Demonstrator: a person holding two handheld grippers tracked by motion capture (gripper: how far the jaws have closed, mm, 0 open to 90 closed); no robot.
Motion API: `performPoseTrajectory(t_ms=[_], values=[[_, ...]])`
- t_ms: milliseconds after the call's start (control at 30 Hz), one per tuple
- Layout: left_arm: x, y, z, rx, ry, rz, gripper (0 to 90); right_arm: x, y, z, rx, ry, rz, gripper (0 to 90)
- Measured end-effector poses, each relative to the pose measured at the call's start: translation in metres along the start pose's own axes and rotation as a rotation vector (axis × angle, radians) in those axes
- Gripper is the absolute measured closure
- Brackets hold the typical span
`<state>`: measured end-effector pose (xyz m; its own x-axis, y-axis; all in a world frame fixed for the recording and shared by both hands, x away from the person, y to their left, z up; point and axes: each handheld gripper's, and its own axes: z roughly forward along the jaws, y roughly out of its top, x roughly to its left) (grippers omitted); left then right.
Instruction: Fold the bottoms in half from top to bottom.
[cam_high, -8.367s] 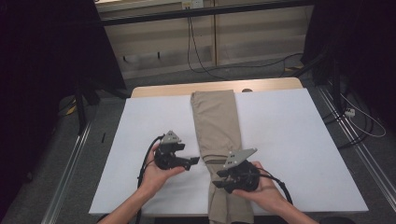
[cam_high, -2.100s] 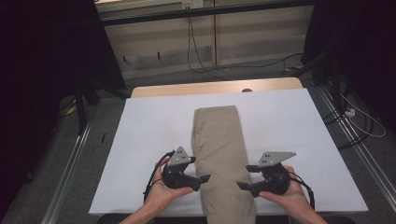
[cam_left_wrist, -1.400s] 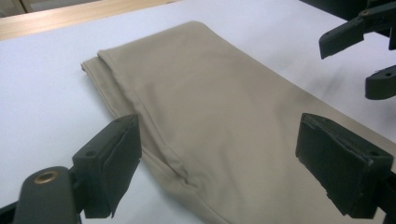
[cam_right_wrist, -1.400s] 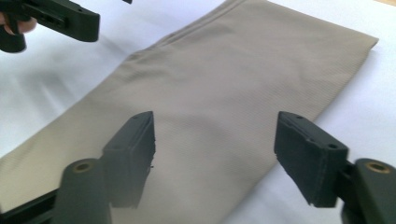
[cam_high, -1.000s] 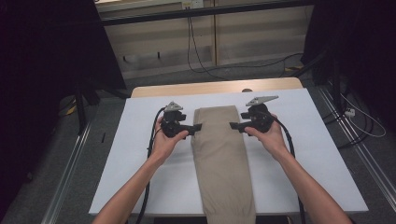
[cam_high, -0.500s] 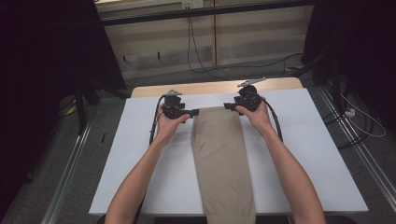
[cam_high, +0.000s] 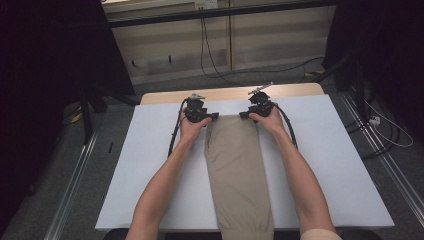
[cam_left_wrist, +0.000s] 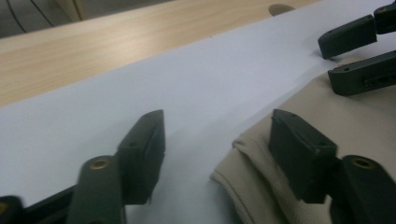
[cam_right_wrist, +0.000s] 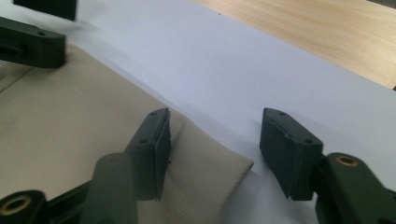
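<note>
One beige cloth (cam_high: 237, 170), fine woven dimple texture, folded into a long narrow strip down the middle of a smooth white sheet (cam_high: 145, 165); pale wood table (cam_high: 235, 93) edge beyond; two black grippers at the far corners; left gripper (cam_left_wrist: 217, 140) jaws apart, straddling a rounded folded corner; right gripper (cam_right_wrist: 215, 140) likewise spread, astride the other corner, one jaw over cloth, one over sheet.
</note>
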<state>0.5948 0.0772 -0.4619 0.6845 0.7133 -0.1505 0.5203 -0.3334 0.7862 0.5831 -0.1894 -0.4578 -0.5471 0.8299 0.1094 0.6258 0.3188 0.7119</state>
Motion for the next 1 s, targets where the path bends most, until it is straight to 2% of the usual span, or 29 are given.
performPoseTrajectory(t_ms=[67,167,233,267,300,333,400,467,533,767,900,1000], values=[[-0.002,-0.002,0.002,0.019,-0.004,0.014,43.1,0.003,0.000,0.000,0.015,-0.004,-0.021,43.9],[-0.002,-0.004,0.000,0.017,-0.022,-0.006,47.2,0.003,0.001,-0.002,0.038,0.013,-0.039,51.9],[-0.008,-0.003,0.001,0.030,-0.009,0.022,54.4,0.003,0.001,-0.005,0.054,0.028,-0.050,59.9],[-0.008,-0.002,0.000,0.049,-0.042,0.020,59.7,0.003,0.001,-0.006,0.068,0.040,-0.056,65.1],[-0.009,-0.002,0.000,0.061,-0.093,0.010,72.7,0.003,0.001,-0.007,0.075,0.052,-0.056,68.4],[-0.011,-0.002,-0.001,0.067,-0.094,0.012,77.5,0.004,0.001,-0.008,0.075,0.056,-0.053,70.4],[-0.011,-0.002,-0.003,0.077,-0.109,-0.008,82.1,0.004,0.000,-0.008,0.079,0.077,-0.028,82.0],[-0.011,-0.003,-0.005,0.076,-0.096,-0.020,84.5,0.007,0.001,-0.009,0.077,0.068,-0.023,83.2],[-0.011,0.000,-0.009,0.047,-0.091,-0.039,85.4,0.010,0.002,-0.010,0.074,0.048,-0.029,83.9],[-0.007,0.020,-0.031,-0.056,-0.082,-0.071,86.1,0.011,0.017,-0.031,-0.039,0.052,0.007,84.3],[-0.002,0.032,-0.041,-0.097,-0.074,-0.077,86.2,0.008,0.024,-0.044,-0.127,0.060,0.062,84.4],[-0.003,0.044,-0.047,-0.127,-0.068,-0.070,86.2,0.009,0.029,-0.050,-0.166,0.044,0.070,84.5]])
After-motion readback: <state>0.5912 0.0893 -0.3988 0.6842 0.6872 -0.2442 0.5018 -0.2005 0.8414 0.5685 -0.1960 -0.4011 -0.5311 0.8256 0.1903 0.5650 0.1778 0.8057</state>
